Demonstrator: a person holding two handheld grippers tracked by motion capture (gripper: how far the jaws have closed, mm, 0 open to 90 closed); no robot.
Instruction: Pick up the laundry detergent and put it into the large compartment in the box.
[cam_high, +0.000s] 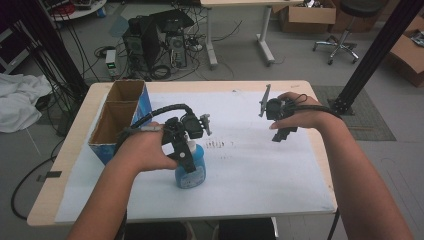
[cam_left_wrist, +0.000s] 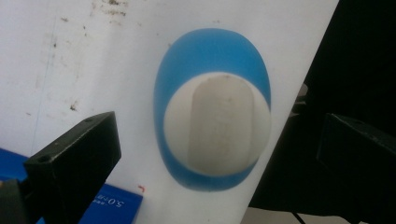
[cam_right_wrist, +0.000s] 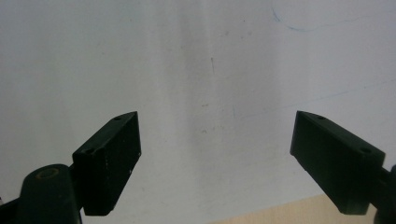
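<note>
Blue plastic bottle with a white cap (cam_left_wrist: 212, 112) is standing on the white paper sheet (cam_high: 260, 165), left gripper (cam_left_wrist: 212, 154) hovering wide open above it, probably not touching, right gripper (cam_right_wrist: 215, 158) gaping too.

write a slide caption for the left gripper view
Left gripper open, its black jaws straddling a blue bottle with a white cap, seen from above.
</note>
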